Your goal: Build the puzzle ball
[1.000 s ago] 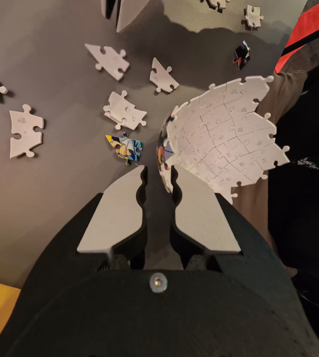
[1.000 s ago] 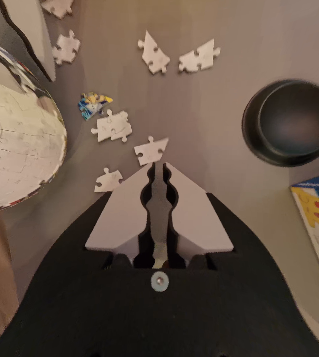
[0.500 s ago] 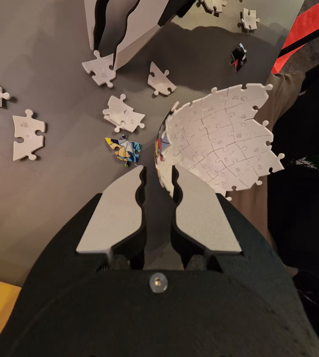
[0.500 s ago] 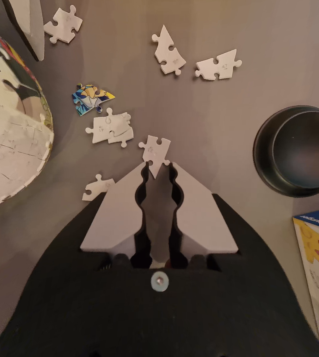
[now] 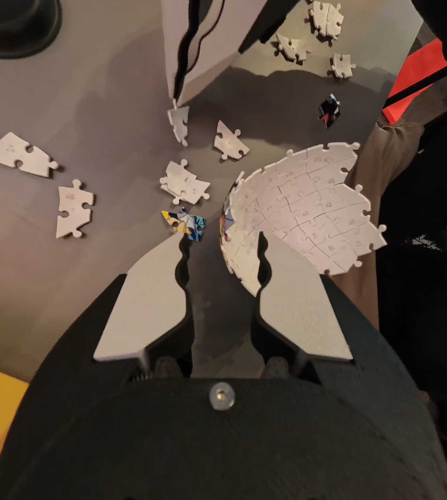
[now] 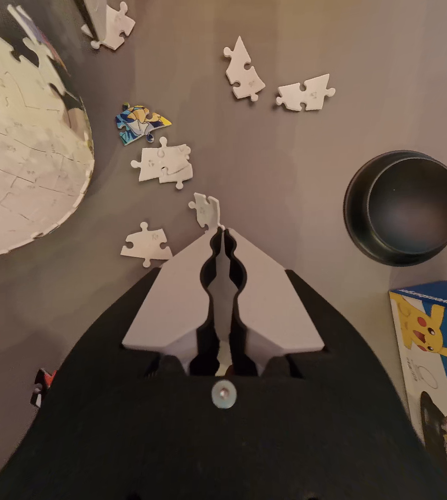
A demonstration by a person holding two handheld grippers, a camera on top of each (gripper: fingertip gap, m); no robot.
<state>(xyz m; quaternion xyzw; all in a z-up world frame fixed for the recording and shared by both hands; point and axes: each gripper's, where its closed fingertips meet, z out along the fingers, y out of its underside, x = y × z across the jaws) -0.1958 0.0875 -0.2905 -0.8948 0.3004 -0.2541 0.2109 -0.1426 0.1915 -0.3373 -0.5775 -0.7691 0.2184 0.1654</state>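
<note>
Two grippers work over the grey desk (image 6: 284, 167). The right gripper (image 6: 222, 229) pinches a white puzzle piece (image 6: 205, 209) at its fingers' tips. The left gripper (image 5: 222, 238) gapes wide around the half-built puzzle ball's (image 5: 306, 208) rim.

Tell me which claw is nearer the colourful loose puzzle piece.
Left. The left claw has one fingertip right beside the colourful piece; the right claw sits farther off, pinching a white piece.

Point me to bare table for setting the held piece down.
Free: grey table between the two white pieces and the black bowl. Crowded: left of the right gripper, loose pieces up to the half-built ball.
</note>
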